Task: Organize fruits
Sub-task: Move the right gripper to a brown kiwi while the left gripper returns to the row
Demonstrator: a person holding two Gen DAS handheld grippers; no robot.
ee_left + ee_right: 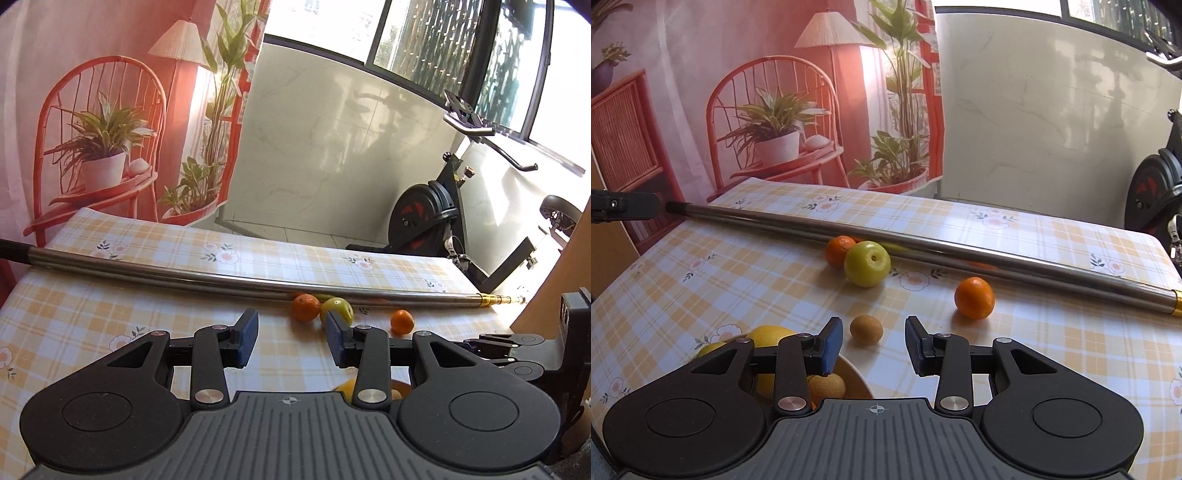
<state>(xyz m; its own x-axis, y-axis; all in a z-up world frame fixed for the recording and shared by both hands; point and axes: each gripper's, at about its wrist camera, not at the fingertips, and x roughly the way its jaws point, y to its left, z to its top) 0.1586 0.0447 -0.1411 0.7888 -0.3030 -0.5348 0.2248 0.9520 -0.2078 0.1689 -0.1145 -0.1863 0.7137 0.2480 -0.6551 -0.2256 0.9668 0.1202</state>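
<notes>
Right wrist view: right gripper [873, 345] spread wide and empty, a small brown fruit [866, 329] on the cloth just ahead between its fingers; bowl [855, 373] of yellow fruit below its left finger. Farther ahead, green apple [867, 263] touching an orange [839, 250], second orange [974, 297] apart to the right, all before a metal pole [923, 248]. Left gripper [291, 338] likewise wide, empty. Checked floral tablecloth [1052, 350]; printed backdrop [757, 92], exercise bike [436, 218].

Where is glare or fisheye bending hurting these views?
Left wrist view: window blown out white, sunlit wall glare, metal pole bowed by the fisheye. Right wrist view: softer light, green apple and small brown fruit sharp, pole also curved.
</notes>
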